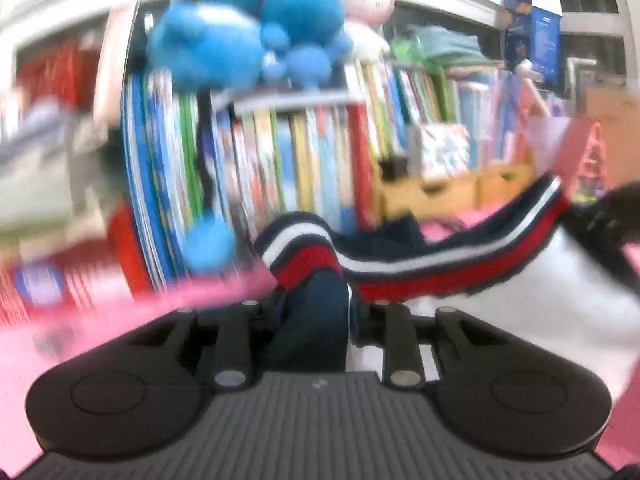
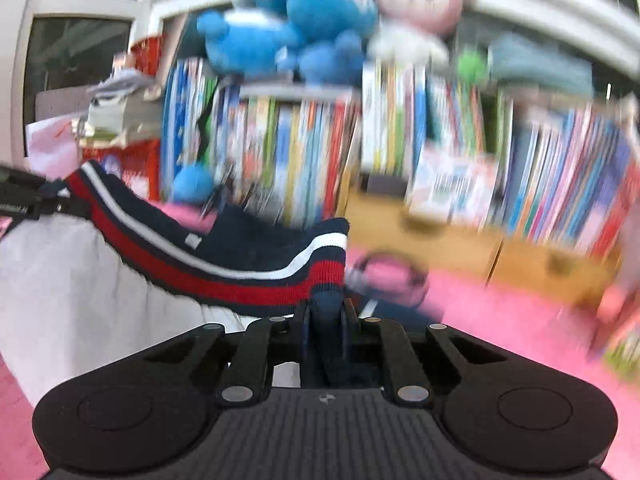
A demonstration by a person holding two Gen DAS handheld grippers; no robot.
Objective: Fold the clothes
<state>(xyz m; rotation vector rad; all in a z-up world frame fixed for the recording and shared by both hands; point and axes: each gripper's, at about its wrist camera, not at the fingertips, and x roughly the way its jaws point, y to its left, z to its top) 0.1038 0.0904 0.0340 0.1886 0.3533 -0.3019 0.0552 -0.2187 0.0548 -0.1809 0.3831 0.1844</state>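
One shirt (image 1: 432, 268) hangs stretched sideways across mid-frame; our left tongs (image 1: 316, 312) and right tongs (image 2: 326, 316) each pinch its striped collar.

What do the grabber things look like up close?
Both look alike. The left gripper and the right gripper are matte black plastic, with a ribbed grey base, two rounded side pods with circle shapes, slim black linkage bars and small silver pins. No cables show.
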